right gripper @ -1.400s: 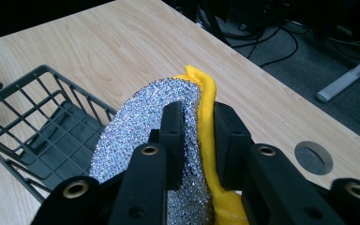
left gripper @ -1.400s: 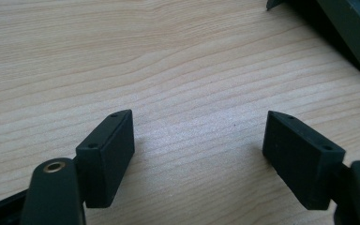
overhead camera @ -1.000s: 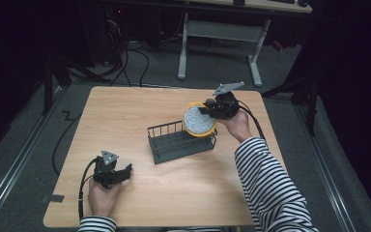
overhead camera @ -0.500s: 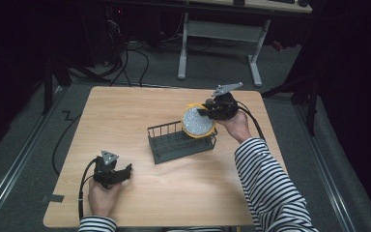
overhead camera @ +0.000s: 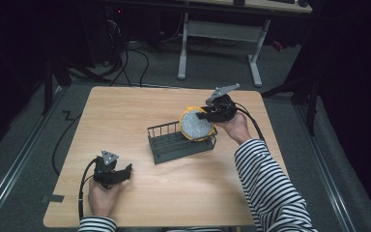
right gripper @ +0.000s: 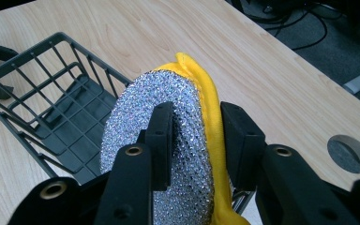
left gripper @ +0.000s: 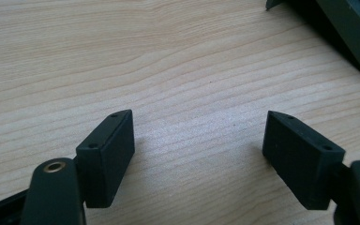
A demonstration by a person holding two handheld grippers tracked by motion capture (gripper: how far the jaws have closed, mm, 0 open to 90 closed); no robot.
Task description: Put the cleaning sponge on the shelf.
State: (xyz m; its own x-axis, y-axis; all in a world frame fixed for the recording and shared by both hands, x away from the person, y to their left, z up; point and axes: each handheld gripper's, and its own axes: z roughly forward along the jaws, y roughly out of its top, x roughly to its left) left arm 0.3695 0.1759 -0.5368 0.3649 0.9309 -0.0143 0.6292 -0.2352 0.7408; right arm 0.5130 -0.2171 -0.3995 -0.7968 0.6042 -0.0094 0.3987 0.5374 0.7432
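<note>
- A wooden table (overhead camera: 140,111) is seen, with a dark wire basket (overhead camera: 174,144) on it.
- A round sponge (right gripper: 168,140), silver and yellow, is held on edge over the basket's right end.
- It looks soft and light; the rim is best pinched.
- The right gripper (right gripper: 194,140) is closed on it.
- The left gripper (left gripper: 199,157) is wide apart, empty, near the table.

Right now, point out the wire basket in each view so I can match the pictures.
High view: the wire basket sits mid-table, right of centre, under the sponge held by the right gripper.
Left gripper view: a dark corner at the top right edge, likely the basket, beyond the open left gripper.
Right gripper view: left side, behind the sponge.
Shared landmark: the wooden table.
</note>
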